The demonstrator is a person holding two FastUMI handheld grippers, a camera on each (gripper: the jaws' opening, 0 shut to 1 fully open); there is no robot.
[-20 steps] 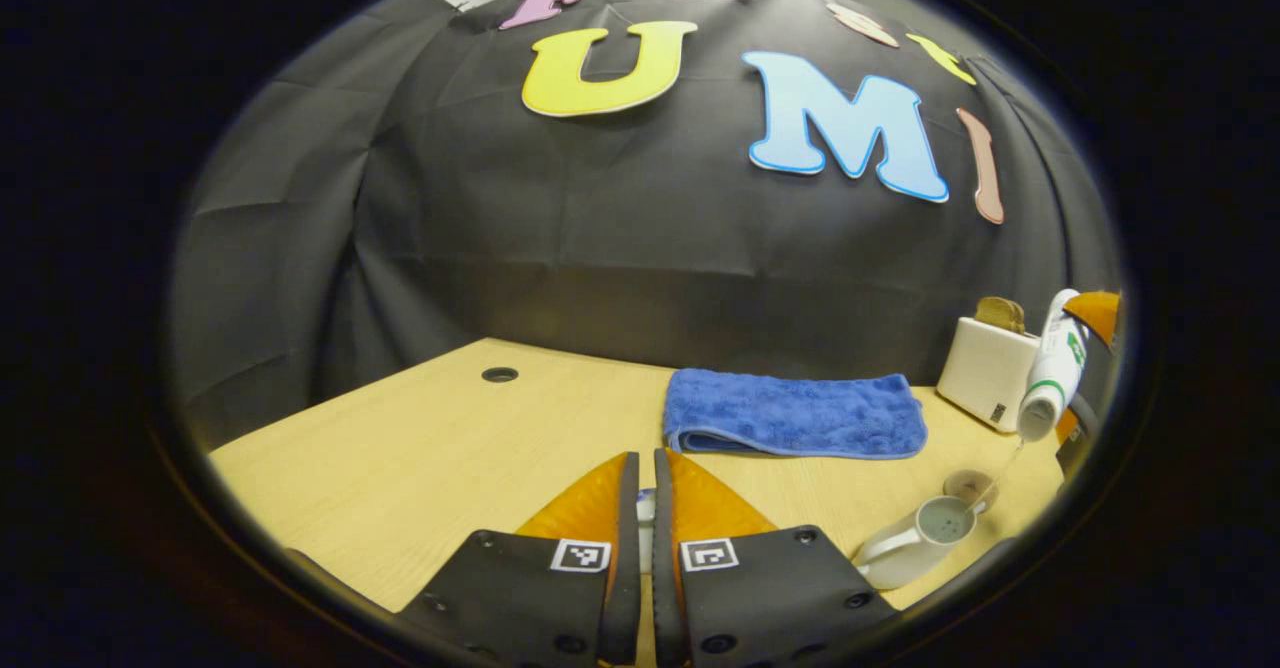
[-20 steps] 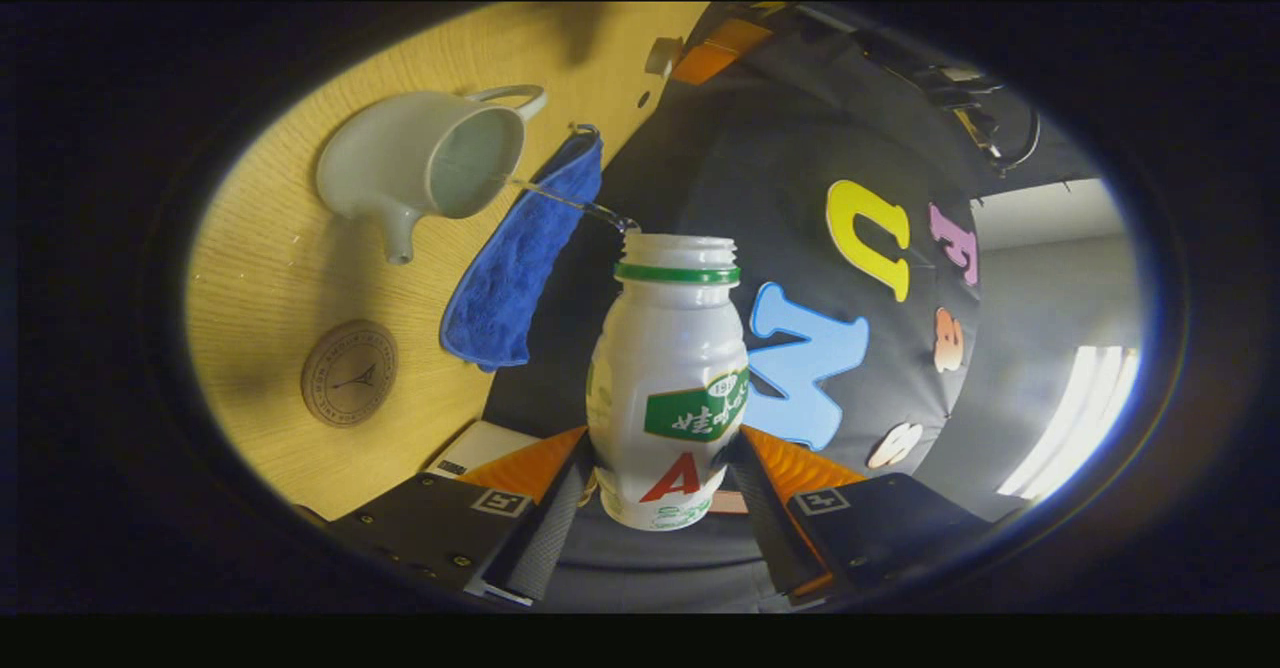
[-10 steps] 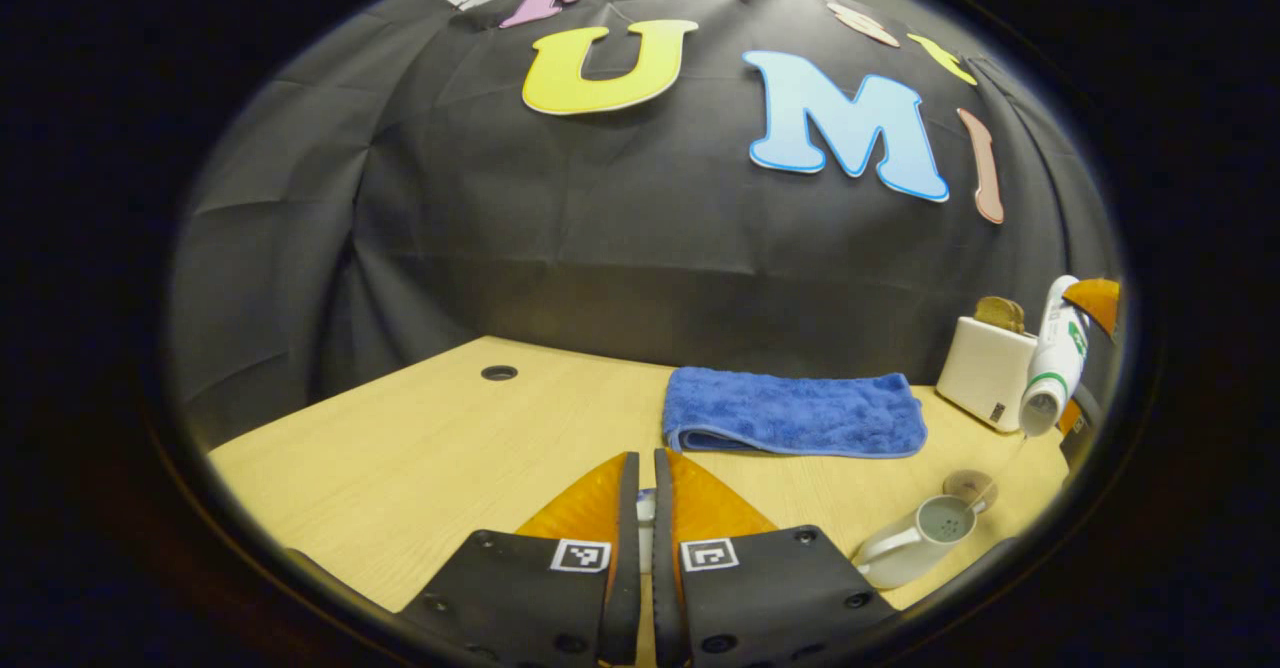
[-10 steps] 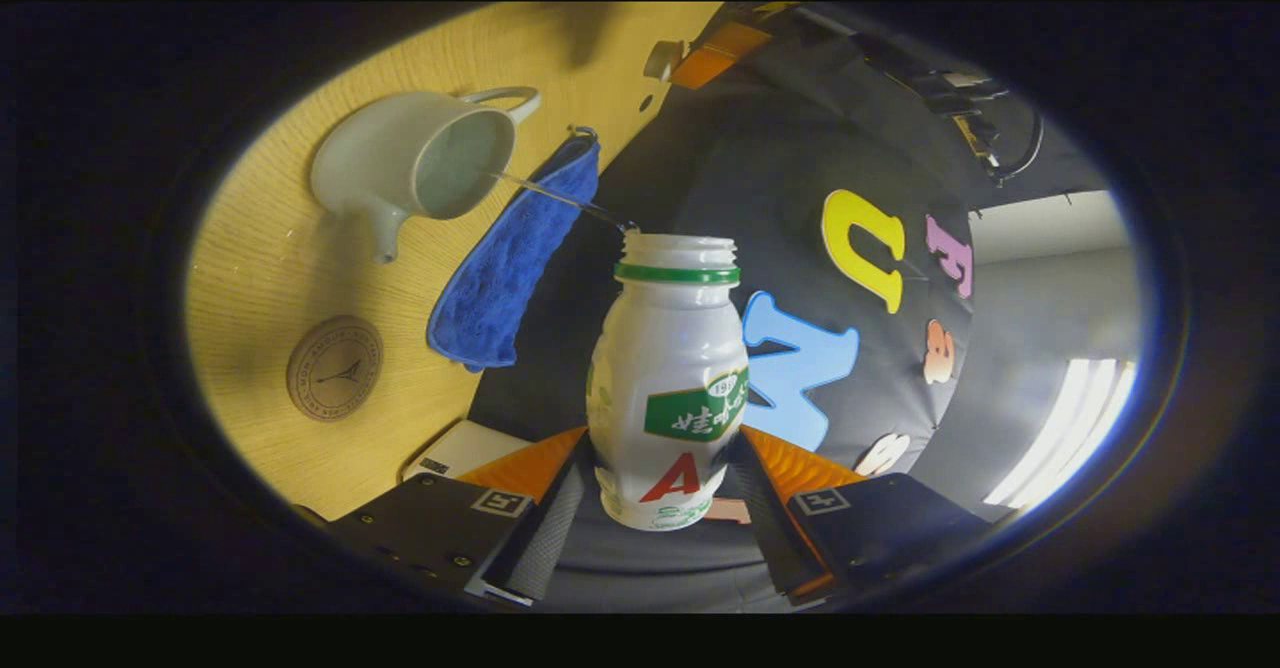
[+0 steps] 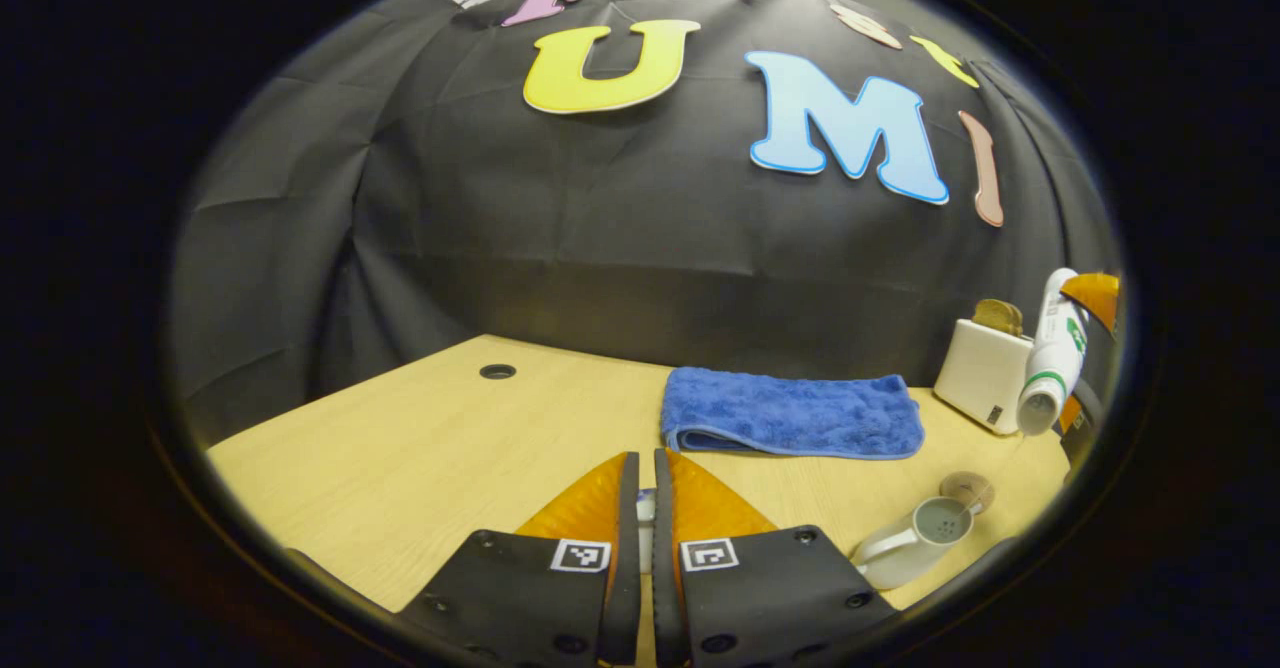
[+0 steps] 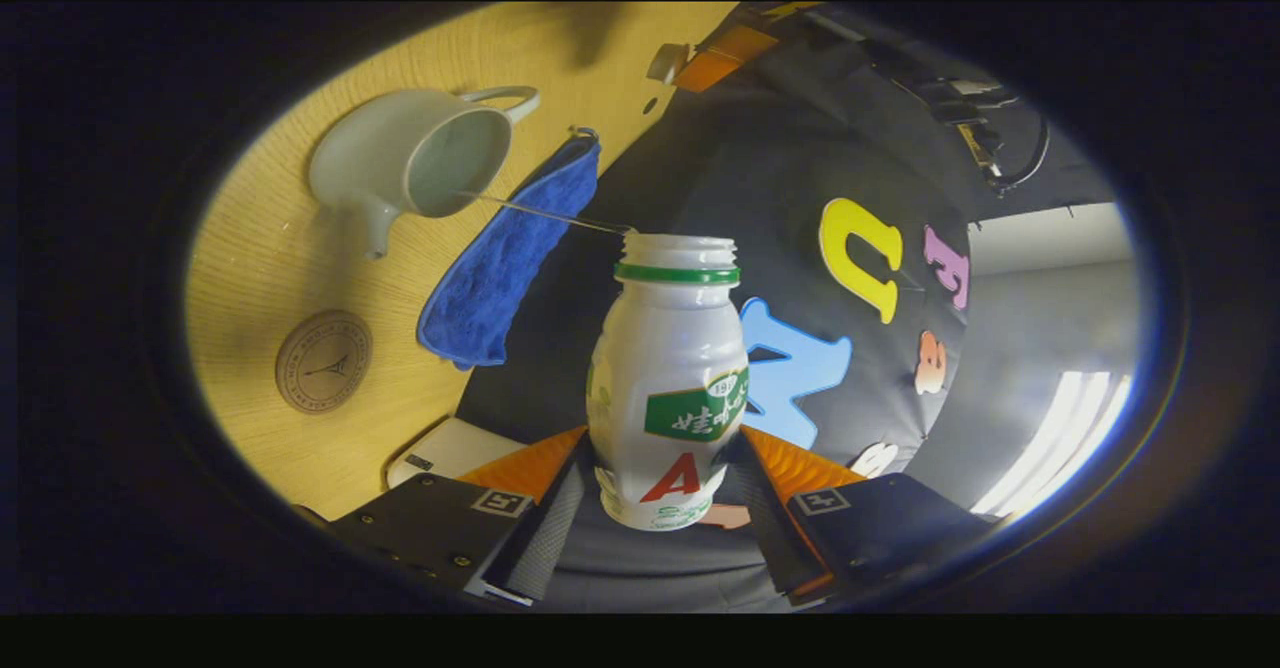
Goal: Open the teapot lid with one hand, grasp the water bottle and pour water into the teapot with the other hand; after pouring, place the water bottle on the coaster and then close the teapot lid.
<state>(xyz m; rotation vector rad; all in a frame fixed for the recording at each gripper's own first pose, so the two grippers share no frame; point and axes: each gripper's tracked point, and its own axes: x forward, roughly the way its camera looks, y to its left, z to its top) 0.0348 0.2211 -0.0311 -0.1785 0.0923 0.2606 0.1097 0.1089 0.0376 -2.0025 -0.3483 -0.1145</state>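
My right gripper [image 6: 660,493] has its jaws clamped on the tilted bottle [image 6: 668,388], mouth aimed up-left at the open teapot [image 6: 405,163], coaster [image 6: 323,361] lower left on the desk [image 6: 260,248]; left jaws pinch the lid [image 5: 646,518].

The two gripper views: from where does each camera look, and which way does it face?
Left gripper view: rides low over the table, facing the booth wall; its own fingers show.
Right gripper view: rolled sideways above the table, looking along the tilted water bottle between its fingers.
Shared: teapot, blue towel, coaster, water bottle.
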